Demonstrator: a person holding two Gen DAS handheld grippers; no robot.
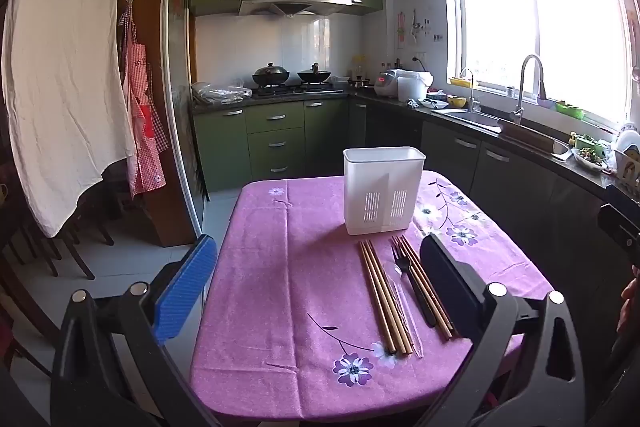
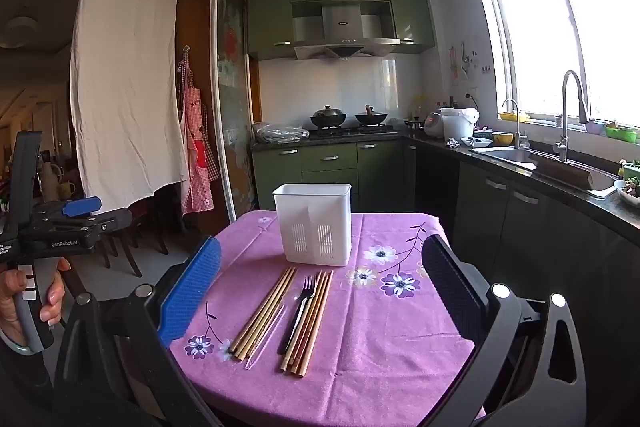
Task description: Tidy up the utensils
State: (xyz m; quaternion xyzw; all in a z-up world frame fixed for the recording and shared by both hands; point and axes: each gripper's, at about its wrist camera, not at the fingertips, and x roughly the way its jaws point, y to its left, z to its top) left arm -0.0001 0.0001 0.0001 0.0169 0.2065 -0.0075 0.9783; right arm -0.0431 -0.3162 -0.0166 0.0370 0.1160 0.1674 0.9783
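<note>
At centre frame, chopsticks (image 2: pixel 264 311) and a black fork (image 2: pixel 298 311) lie fanned on the purple tablecloth (image 2: pixel 380 347) below the white holder (image 2: pixel 314 223), ready for sorting; the left gripper (image 1: pixel 320 291) and right gripper (image 2: pixel 320 291) both gape wide, empty.

The right gripper (image 2: pixel 320 291) hangs wide over a purple cloth (image 2: pixel 380 347); chopsticks (image 2: pixel 264 311), a fork (image 2: pixel 298 311) and a white holder (image 2: pixel 314 223) lie ahead.

Bare purple tablecloth (image 2: pixel 380 339) right of the chopsticks (image 2: pixel 264 311), white holder (image 2: pixel 314 223) blocking the far side
</note>
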